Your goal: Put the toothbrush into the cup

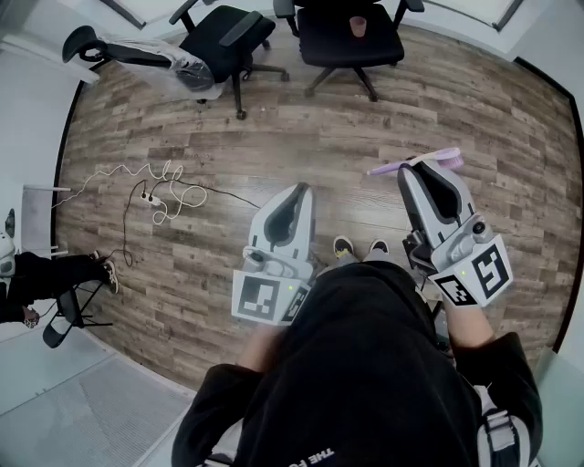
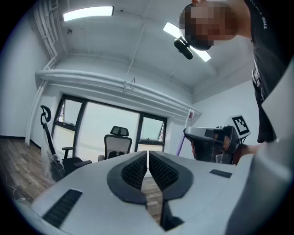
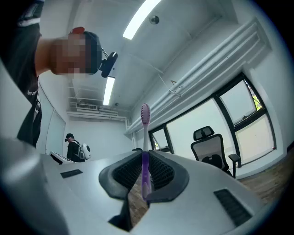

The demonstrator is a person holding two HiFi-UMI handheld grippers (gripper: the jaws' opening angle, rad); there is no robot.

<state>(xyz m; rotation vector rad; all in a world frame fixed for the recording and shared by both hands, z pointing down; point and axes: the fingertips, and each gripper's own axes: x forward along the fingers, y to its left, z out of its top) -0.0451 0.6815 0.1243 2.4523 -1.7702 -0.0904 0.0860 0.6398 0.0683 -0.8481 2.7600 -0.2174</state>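
A purple toothbrush (image 1: 418, 164) with a pink head lies crosswise in my right gripper (image 1: 429, 170), which is shut on it. In the right gripper view the toothbrush (image 3: 145, 137) stands upright between the closed pads, bristle end up. My left gripper (image 1: 298, 191) hangs beside it, shut with nothing in it; in the left gripper view its pads (image 2: 138, 170) meet with no gap. A small pink cup (image 1: 358, 25) sits on the seat of a black office chair (image 1: 351, 41) far ahead. Both grippers are held high above the wooden floor, well short of the cup.
A second black office chair (image 1: 224, 41) stands left of the first, with a reclined chair (image 1: 137, 55) beside it. A white cable and power strip (image 1: 160, 196) lie on the floor at the left. A seated person's legs (image 1: 55, 274) show at the left edge.
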